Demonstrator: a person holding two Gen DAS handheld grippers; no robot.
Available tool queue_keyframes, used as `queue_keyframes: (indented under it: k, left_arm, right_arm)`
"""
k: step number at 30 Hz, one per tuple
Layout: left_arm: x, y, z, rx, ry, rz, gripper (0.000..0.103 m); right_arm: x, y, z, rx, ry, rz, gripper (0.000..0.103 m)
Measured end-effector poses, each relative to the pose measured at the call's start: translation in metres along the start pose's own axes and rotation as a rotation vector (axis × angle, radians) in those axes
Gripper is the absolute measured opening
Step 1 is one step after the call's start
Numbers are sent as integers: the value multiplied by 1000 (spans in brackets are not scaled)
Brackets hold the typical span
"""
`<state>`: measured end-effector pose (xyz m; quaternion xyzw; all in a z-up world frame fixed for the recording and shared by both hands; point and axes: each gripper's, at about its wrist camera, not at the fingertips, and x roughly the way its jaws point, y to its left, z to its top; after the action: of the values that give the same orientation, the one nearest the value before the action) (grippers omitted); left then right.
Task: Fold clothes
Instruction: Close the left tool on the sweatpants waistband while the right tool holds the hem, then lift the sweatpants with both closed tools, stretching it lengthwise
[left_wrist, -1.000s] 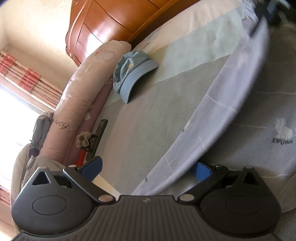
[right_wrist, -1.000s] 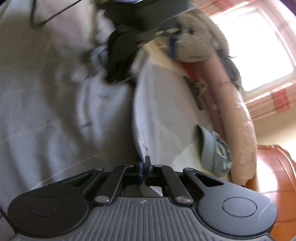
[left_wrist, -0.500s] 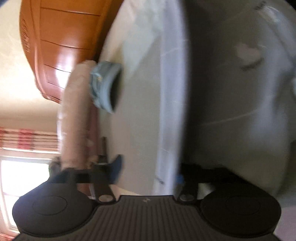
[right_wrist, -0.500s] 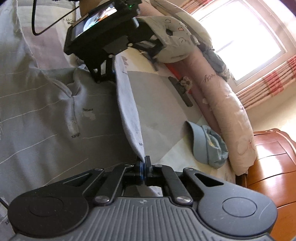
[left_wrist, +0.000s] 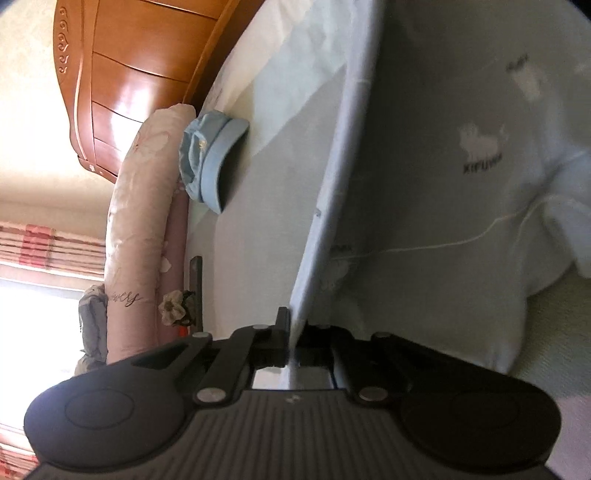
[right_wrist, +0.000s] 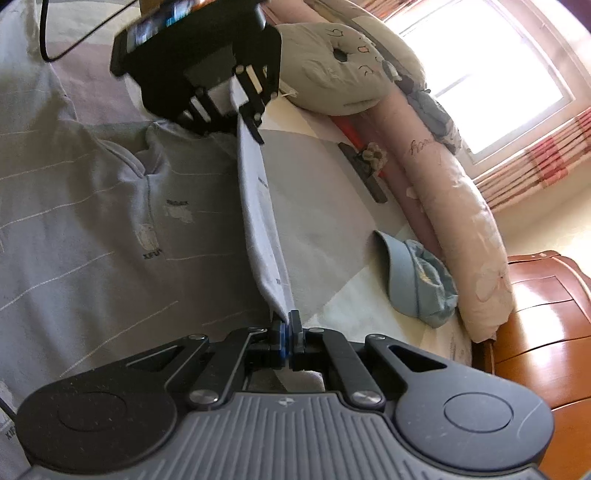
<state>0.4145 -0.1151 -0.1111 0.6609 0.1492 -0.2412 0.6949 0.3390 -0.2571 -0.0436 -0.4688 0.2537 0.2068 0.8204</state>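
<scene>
Now your left gripper (left_wrist: 291, 332) and right gripper (right_wrist: 287, 334) each clamp 1 end of the pale grey-blue cotton shirt's (right_wrist: 110, 236) edge, stretched taut above the grey patterned bedsheet (right_wrist: 325, 206).

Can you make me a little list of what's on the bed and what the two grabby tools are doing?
surface: bed with a patterned sheet
garment: grey shirt, spread flat, one edge lifted
left tool: shut on the shirt edge
right tool: shut on the same edge, further along
between tools: the edge is stretched tight
blue cap: lies beside the pink bolster
bunny cushion: near the window
</scene>
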Motion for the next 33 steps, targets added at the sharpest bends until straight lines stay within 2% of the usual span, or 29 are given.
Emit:
queue_keyframes:
  k: [5,9,15,25,33]
  left_arm:
    - [-33,9,5,2,0,-30,0]
    - [-65,13,7,-33,-13,-83,0]
    - [-104,17,5,-122,-31,-134,0]
    - [-154,7,7,-211,-9,-217,0]
    - [-189,-10,27,-234,-14,-361,0]
  right_arm:
    - [-7,-7,-1,-7,6,-35,2]
    - [-16,-18,-3,5,2,-48,2]
    - [-36,-31,-7,44,-32,9,2]
    - [-64,-22,-13,-29,-61,125,2]
    - [-85,-3,-30,-115,-48,174,2]
